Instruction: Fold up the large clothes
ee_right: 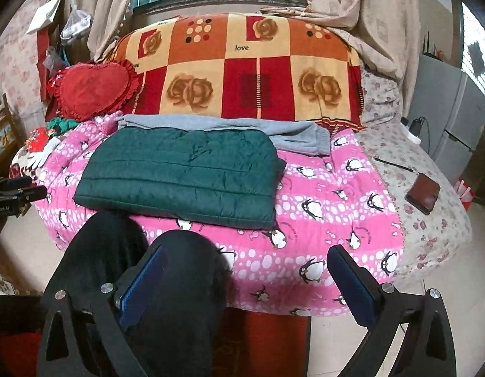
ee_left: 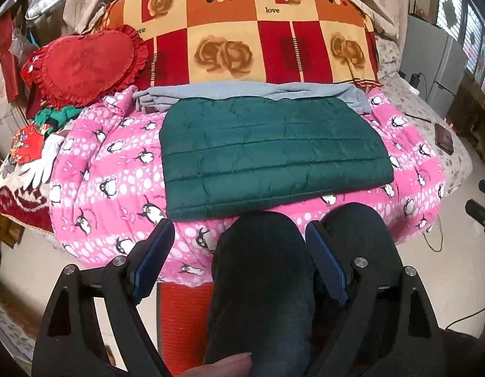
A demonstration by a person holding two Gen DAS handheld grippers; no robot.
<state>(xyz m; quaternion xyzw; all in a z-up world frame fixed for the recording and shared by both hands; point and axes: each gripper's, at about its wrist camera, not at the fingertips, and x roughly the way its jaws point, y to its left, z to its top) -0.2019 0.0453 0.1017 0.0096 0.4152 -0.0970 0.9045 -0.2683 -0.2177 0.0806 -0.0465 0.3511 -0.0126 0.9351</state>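
A dark green quilted jacket point(ee_left: 273, 154) lies folded into a flat rectangle on the pink penguin blanket point(ee_left: 116, 157); in the right wrist view the jacket point(ee_right: 182, 176) sits left of centre. A folded grey garment point(ee_left: 251, 92) lies just behind it, partly under its far edge. My left gripper point(ee_left: 239, 224) is open and holds nothing, hanging short of the bed's front edge over the person's knees point(ee_left: 261, 267). My right gripper point(ee_right: 247, 251) is also open and bare, in front of the blanket's edge and to the right of the jacket.
A red heart cushion point(ee_left: 88, 66) and small items lie at the bed's left end. A checked rose quilt point(ee_left: 251, 31) is stacked at the back. A brown wallet point(ee_right: 423, 193) and a cable rest on the floral sheet at right. A red mat point(ee_left: 182, 320) covers the floor.
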